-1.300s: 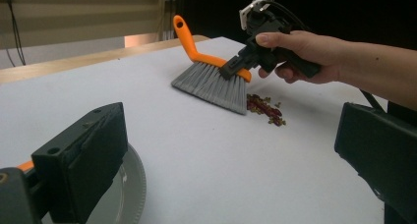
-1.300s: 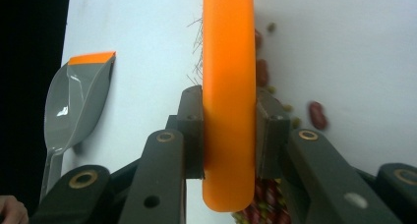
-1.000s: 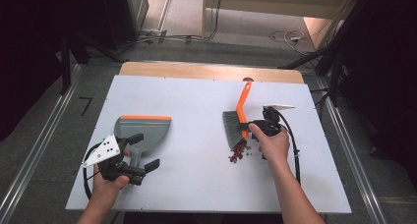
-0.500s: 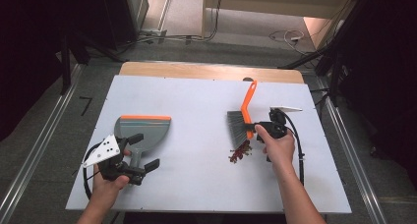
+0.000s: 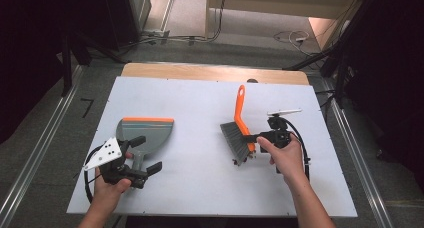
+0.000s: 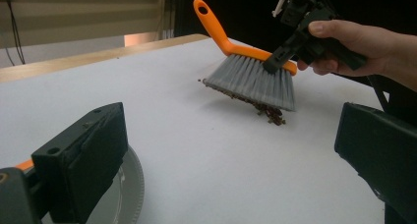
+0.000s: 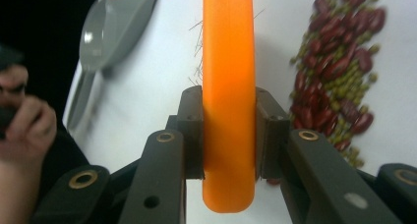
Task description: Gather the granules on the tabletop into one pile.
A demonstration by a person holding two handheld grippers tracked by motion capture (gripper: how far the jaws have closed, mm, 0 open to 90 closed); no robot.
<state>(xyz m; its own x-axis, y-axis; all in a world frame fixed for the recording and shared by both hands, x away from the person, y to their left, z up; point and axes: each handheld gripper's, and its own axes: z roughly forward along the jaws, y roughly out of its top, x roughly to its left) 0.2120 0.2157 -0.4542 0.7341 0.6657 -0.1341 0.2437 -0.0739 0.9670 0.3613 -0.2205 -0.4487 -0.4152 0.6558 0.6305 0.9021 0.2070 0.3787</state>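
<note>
Bright even overhead light, soft shadows, dark bg, slight blur in right gripper view

No text, label, brand, number or sign can be read in any of the views. The brush (image 5: pixel 240 133), the dustpan (image 5: pixel 142 135) and the table (image 5: pixel 200 188) carry plain surfaces without legible marks.

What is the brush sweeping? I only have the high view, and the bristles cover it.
Observer: The right gripper view shows a pile of beans, red ones mixed with small green ones, beside the brush.
Operator: Is the grip on the handle square?
Observer: The right gripper has a pad flat against each side of the orange handle.
Operator: And the left gripper?
Observer: In the left gripper view, the left gripper has its jaws wide apart, with nothing clamped between them.
</note>
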